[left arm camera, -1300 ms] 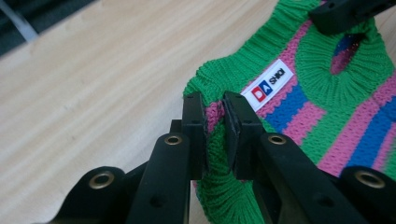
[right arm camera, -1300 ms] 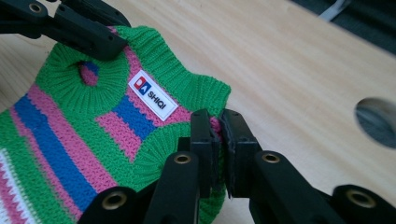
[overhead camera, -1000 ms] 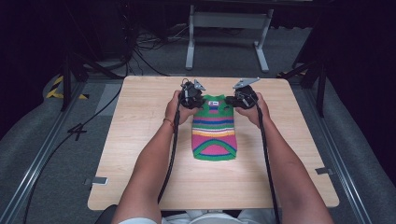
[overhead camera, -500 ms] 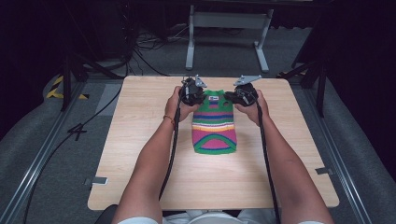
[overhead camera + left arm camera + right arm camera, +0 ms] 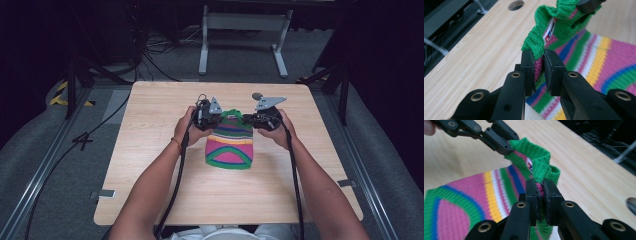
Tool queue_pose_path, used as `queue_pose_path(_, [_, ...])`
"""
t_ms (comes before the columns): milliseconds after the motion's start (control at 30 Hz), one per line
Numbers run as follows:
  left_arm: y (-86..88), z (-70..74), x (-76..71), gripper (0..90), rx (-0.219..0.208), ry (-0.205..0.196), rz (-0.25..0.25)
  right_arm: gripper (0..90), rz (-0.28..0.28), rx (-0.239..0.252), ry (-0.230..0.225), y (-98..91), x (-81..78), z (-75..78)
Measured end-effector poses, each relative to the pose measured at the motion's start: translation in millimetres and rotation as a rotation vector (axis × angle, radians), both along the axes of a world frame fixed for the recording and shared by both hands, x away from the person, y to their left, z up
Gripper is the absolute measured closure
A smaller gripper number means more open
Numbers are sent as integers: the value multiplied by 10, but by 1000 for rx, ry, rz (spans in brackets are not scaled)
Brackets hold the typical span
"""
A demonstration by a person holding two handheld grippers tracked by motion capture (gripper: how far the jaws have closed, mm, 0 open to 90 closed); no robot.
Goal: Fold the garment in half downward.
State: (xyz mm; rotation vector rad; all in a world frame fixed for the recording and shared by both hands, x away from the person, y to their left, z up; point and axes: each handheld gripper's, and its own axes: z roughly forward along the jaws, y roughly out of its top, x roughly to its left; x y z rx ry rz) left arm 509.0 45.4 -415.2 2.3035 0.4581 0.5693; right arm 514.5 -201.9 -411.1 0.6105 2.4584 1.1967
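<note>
Fingers point(image 5: 539, 72) of the left gripper point(image 5: 206, 114) are pinched narrow on the green ribbed hem of a striped knitted hat point(image 5: 231, 145), pink lining showing between the pads. In the right gripper view, the right gripper point(image 5: 264, 119) has its fingers point(image 5: 544, 197) clamped the same way on the hem's other side, and the left gripper's black tips bite the hem farther off point(image 5: 499, 141).

From the high view the hat lies near the middle of the wooden worktop point(image 5: 150, 170), its long axis running away from the person: the rounded crown points toward the person and rests flat, while the open hem points to the far edge and is lifted and bunched between the two grippers. A small label point(image 5: 549, 31) sits inside the hem; its print is too blurred to read.

Bare wood lies on every side of the hat, with the widest stretches to the left, the right and the near edge. A round hole point(image 5: 516, 5) is cut in the worktop beyond the hem, probably close to the far edge. Both cables point(image 5: 177, 180) trail back toward the person along the forearms.
</note>
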Motion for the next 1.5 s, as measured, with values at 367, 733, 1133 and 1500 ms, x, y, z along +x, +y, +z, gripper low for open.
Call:
queue_pose_path(367, [119,-87,-325,796,-3,30,-102,832,114,-7,22,-92,-397,-87])
queue_pose_path(733, [254,-226,-593,797,53,70,-218,823,209,-62,42,-100,-792,-219])
queue_pose_path(1133, [299,-383,-885,795,159,126,-318,759,289,-165,90,30,-1130,-389])
queue_pose_path(1500, [310,-504,-1000,715,134,158,-313,691,234,-198,113,-13,-1128,-532])
